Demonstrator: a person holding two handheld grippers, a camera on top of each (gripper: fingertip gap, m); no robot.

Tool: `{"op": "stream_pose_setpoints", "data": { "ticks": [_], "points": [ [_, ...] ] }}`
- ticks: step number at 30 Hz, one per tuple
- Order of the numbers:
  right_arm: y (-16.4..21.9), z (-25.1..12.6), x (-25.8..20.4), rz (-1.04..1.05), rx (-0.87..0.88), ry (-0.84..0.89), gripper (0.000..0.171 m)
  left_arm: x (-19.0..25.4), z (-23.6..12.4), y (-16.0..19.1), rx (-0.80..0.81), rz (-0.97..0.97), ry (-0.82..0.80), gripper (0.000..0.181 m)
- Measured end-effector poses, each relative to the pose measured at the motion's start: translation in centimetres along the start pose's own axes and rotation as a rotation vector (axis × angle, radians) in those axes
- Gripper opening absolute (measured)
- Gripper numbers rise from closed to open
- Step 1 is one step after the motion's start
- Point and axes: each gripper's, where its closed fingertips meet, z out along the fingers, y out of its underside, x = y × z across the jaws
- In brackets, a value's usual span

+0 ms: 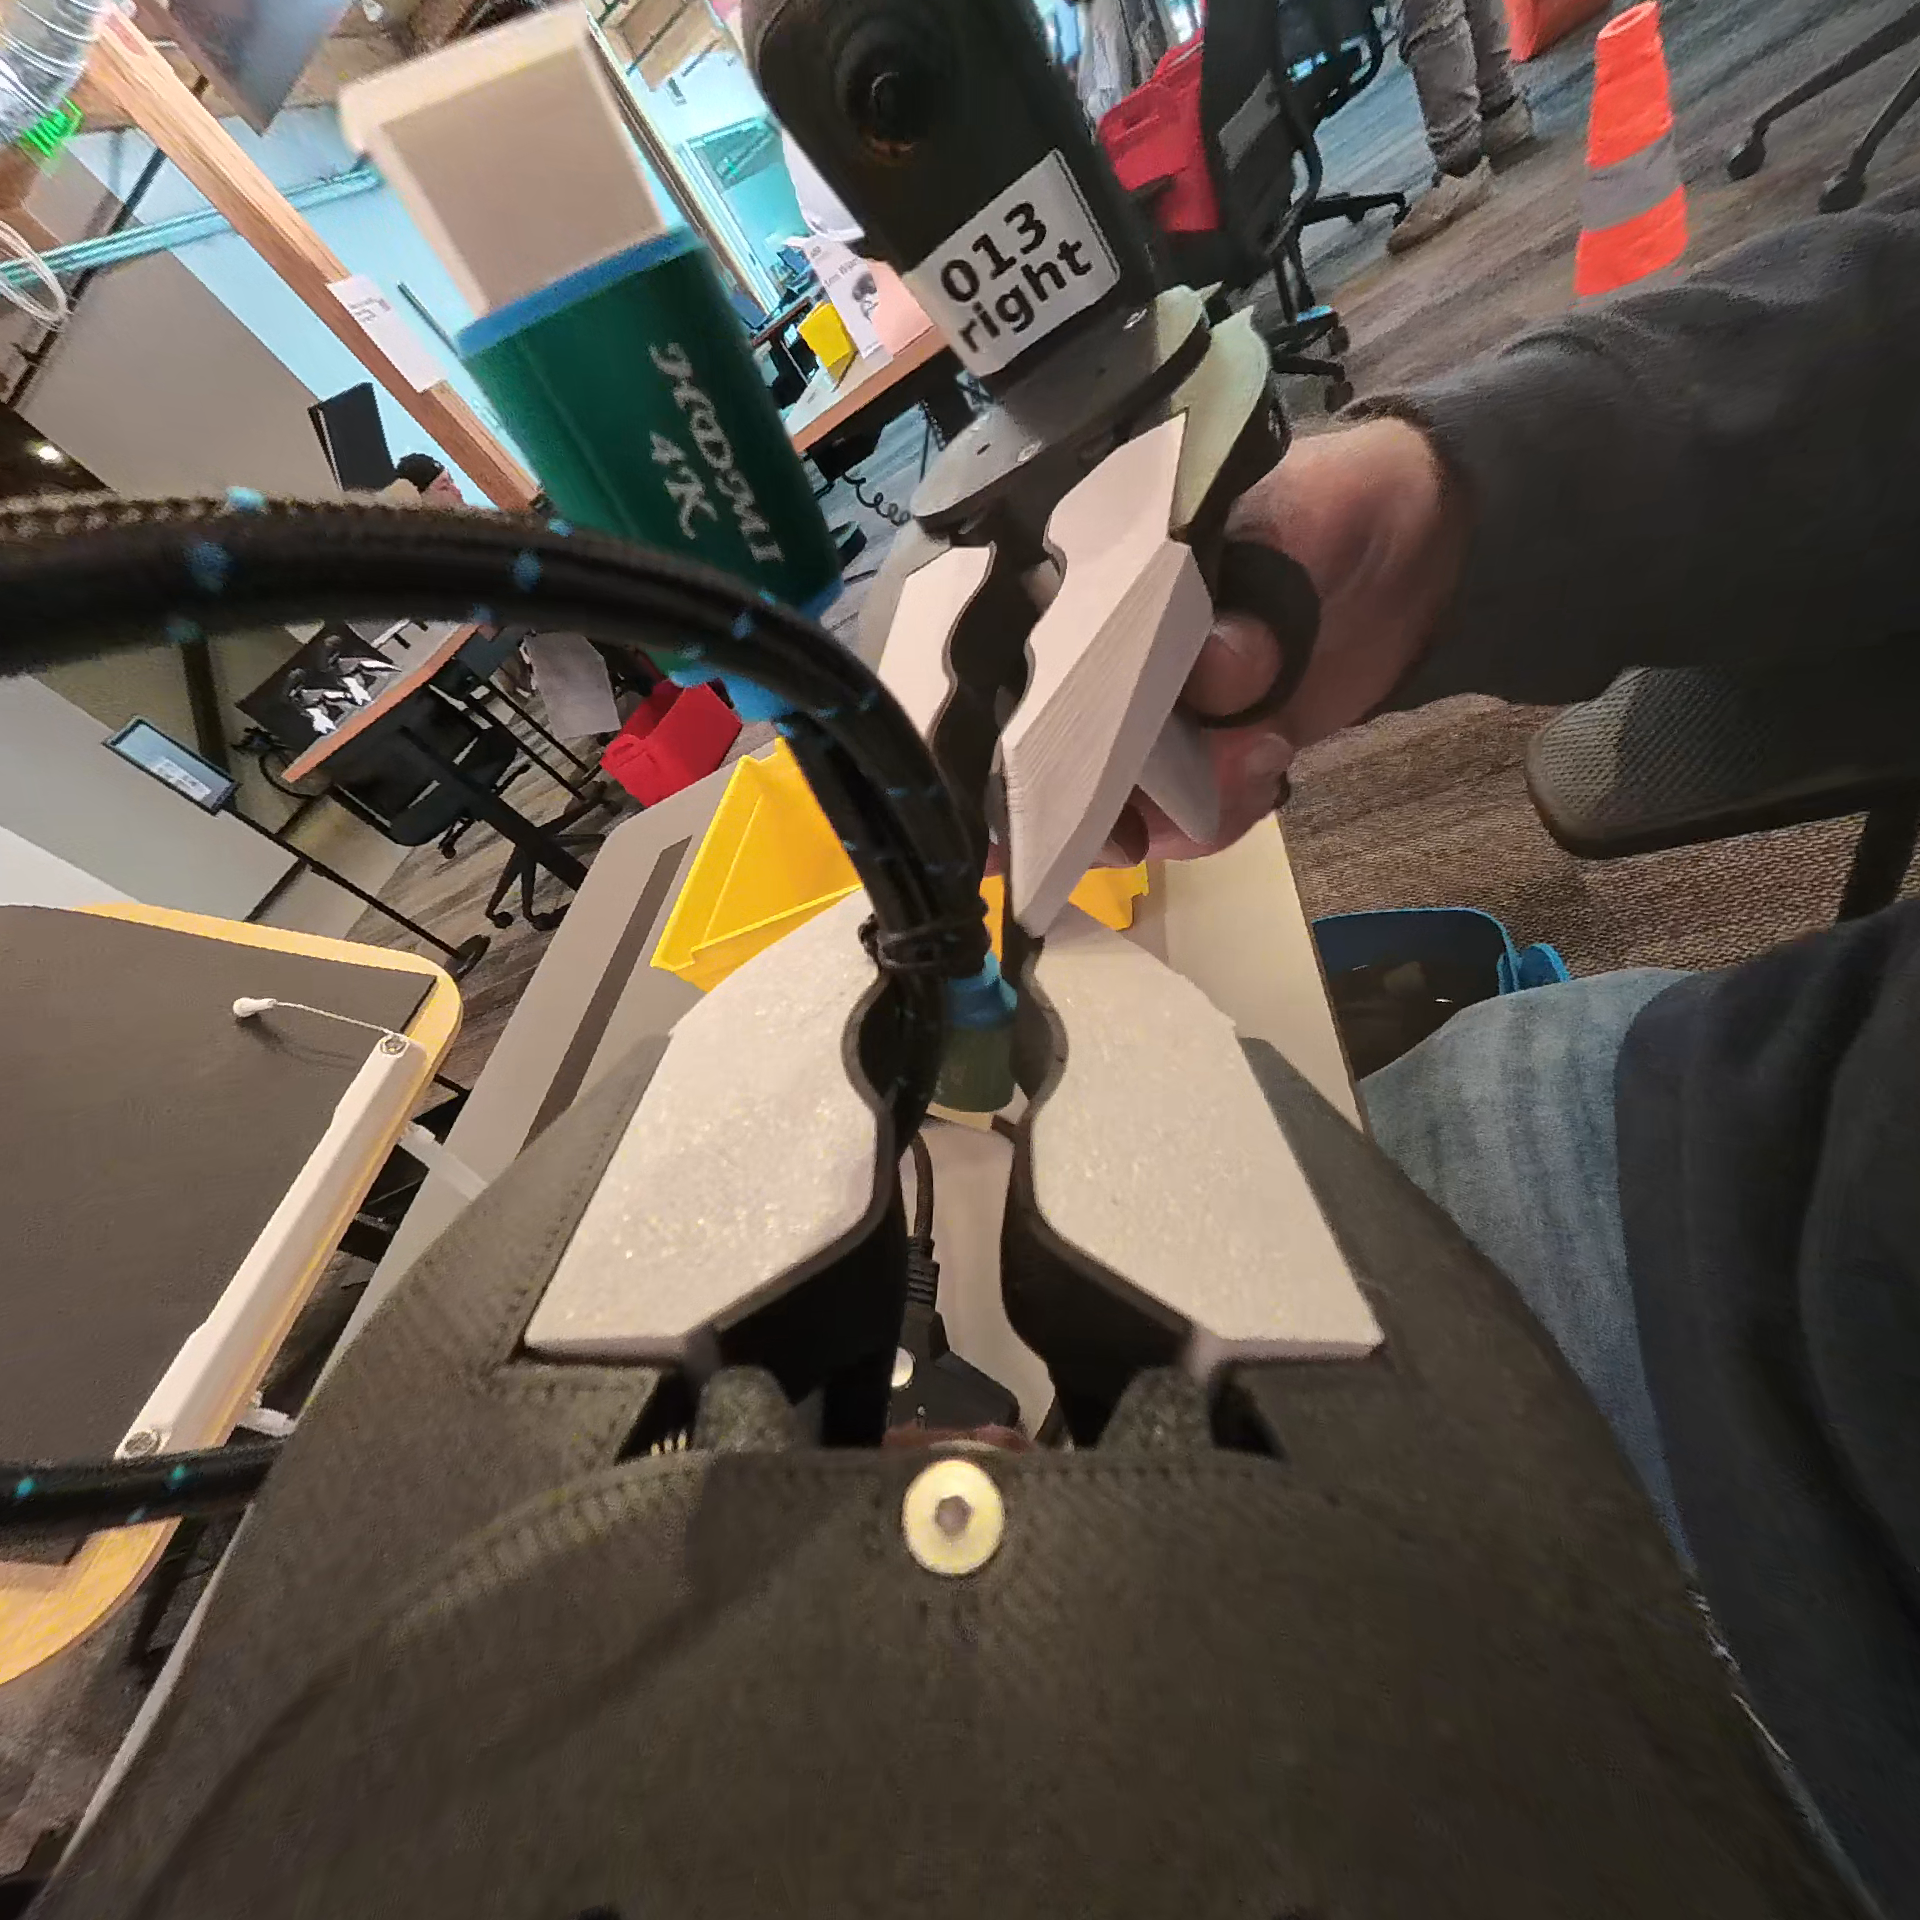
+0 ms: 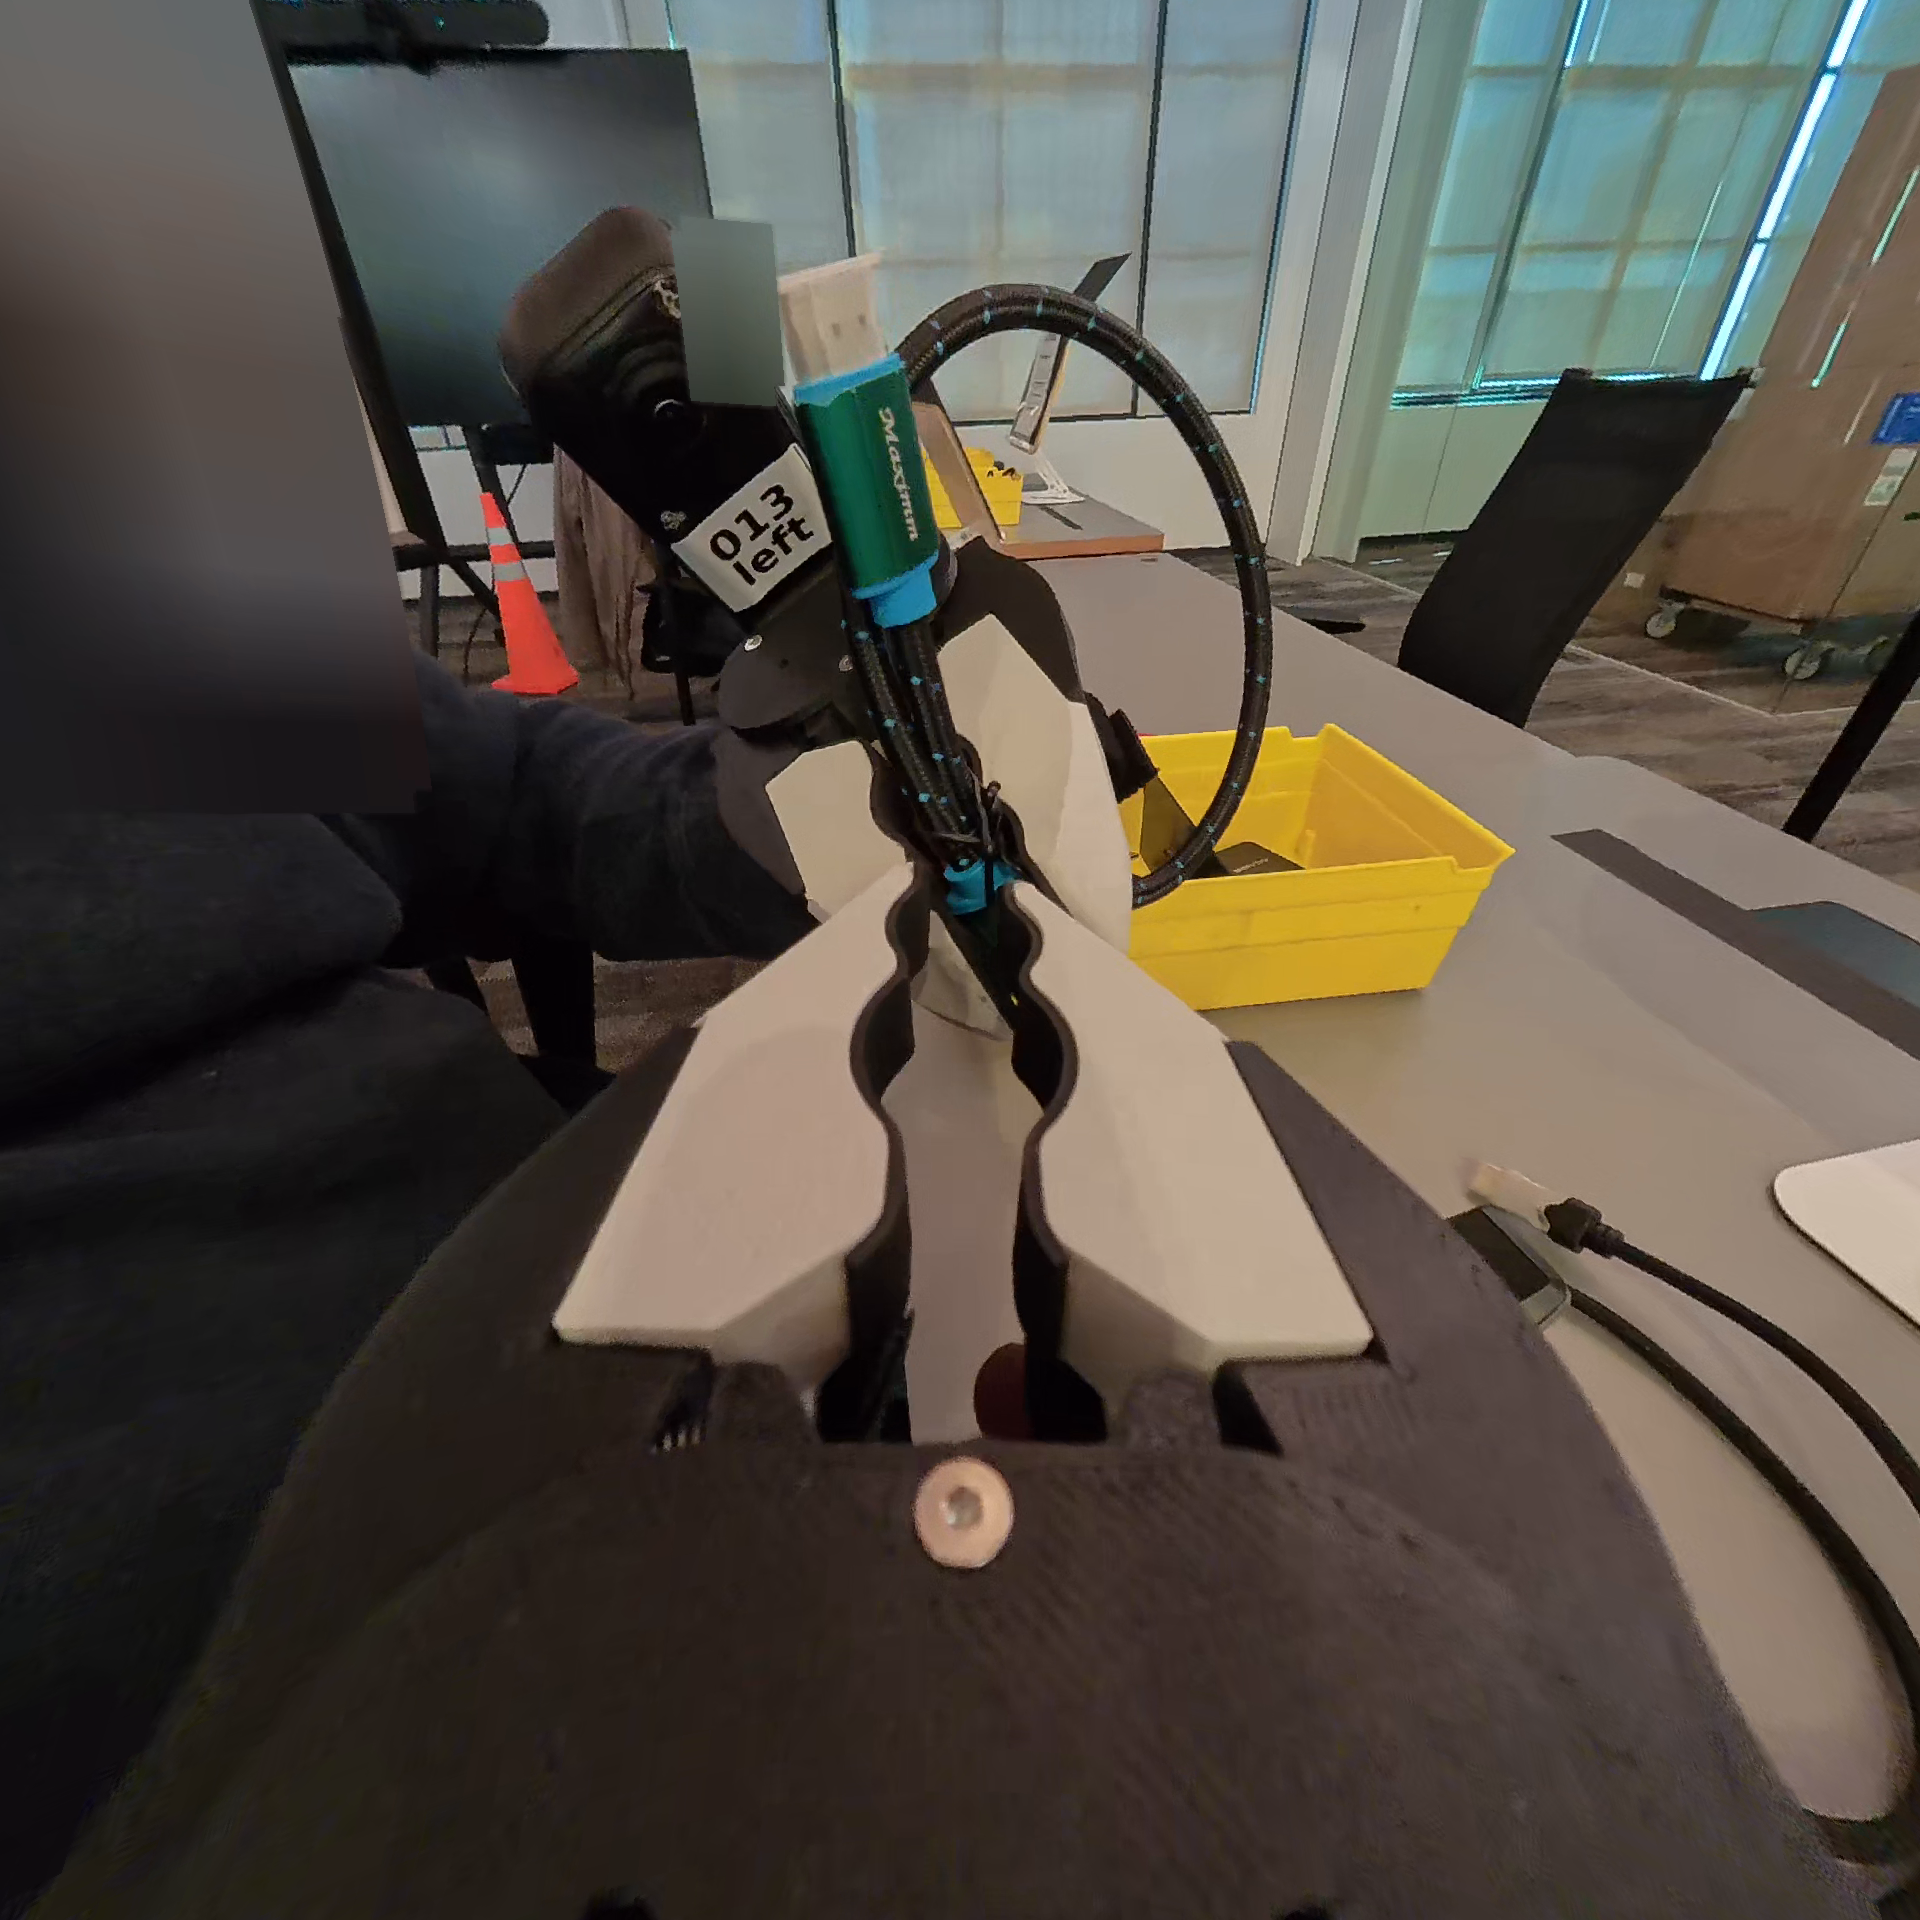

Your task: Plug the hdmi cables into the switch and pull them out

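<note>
Braided black HDMI cable (image 2: 1236,582), coiled, pinched by both our grippers (image 1: 961,1029) (image 2: 971,904); only right view shows yellow bin (image 2: 1320,914).

The left gripper (image 1: 956,1023) is squeezed shut, and so is the right gripper (image 2: 966,914). They meet tip to tip. A hand (image 1: 1320,613) holds the right one.

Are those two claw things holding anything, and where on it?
Both grip one bundled black braided cable. The left gripper and right gripper both pinch it at the tied part beside the lower green plug; the other green plug sticks up free.
</note>
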Motion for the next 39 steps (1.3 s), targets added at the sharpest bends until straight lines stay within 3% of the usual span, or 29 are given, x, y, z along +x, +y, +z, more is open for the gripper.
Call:
{"op": "stream_pose_setpoints", "data": {
  "ticks": [12,28,39],
  "points": [
    [-0.2,0.1,0.1,-0.115,-0.023,0.057,0.000,0.1,0.0,0.0,-0.011,0.009,0.007,0.017],
    [-0.9,-0.1,0.4,0.054,0.109,0.045,0.000,-0.5,-0.1,0.1,-0.041,0.107,-0.061,0.017],
    [-1.0,0.0,0.2,0.021,0.134,0.046,0.000,-0.3,0.0,-0.2,-0.025,0.085,-0.051,0.017]
  ]
}}
